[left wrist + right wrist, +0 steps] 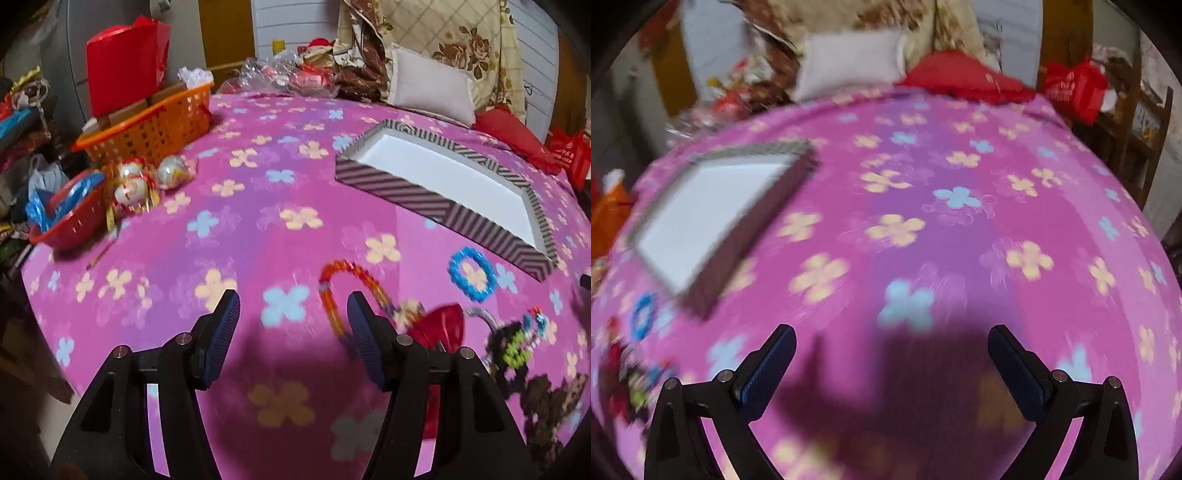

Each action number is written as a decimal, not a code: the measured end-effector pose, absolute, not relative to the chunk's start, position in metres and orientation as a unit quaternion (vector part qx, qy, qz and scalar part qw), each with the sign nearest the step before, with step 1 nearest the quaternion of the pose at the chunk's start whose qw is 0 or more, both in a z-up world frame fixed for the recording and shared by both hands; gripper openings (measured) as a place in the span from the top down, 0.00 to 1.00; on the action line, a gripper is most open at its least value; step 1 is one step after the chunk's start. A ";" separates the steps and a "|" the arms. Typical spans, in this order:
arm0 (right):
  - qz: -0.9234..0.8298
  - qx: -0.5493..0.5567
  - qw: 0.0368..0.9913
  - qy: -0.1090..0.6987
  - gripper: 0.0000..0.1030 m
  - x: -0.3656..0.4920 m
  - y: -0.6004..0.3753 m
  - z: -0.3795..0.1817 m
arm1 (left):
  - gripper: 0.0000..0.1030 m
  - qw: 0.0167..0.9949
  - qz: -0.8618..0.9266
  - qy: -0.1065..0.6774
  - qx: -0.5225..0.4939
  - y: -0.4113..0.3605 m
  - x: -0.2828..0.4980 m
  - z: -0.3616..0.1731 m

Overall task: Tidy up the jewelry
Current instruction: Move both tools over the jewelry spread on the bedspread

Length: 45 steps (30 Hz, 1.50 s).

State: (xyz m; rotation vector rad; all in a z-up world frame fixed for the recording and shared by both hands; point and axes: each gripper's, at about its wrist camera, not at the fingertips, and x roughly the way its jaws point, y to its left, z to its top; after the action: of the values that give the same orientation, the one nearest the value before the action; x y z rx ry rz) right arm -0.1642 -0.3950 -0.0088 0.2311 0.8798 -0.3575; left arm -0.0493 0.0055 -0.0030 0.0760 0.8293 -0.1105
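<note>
Here, no writing reads clearly; only a blurred white print shows on the red bag (567, 155) at the far right. Left to right in the left wrist view: an orange basket (147, 125), the left gripper (293, 314) with fingers spread and empty, a red-orange beaded bracelet (347, 291) lying flat just beside its right finger, a blue beaded ring (472, 275), and a striped box (424, 199) running diagonally on the pink floral blanket (258, 229). The right gripper (892, 354) hangs spread wide over blanket, holding nothing.

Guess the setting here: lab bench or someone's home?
Most likely a home bedroom: the work surface is a bed with a pink floral blanket, a white pillow and floral bedding at its head.
</note>
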 end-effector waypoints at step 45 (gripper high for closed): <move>-0.051 0.043 0.924 0.377 0.00 -0.277 -0.189 0.008 | 0.41 0.910 -0.087 0.401 0.048 -0.029 -0.136 0.007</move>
State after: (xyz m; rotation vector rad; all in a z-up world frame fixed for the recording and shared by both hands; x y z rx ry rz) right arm -0.2766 -0.1892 0.0076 0.0893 0.7731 -0.1047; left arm -0.1359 -0.0294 0.0070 0.0999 0.8279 -0.1801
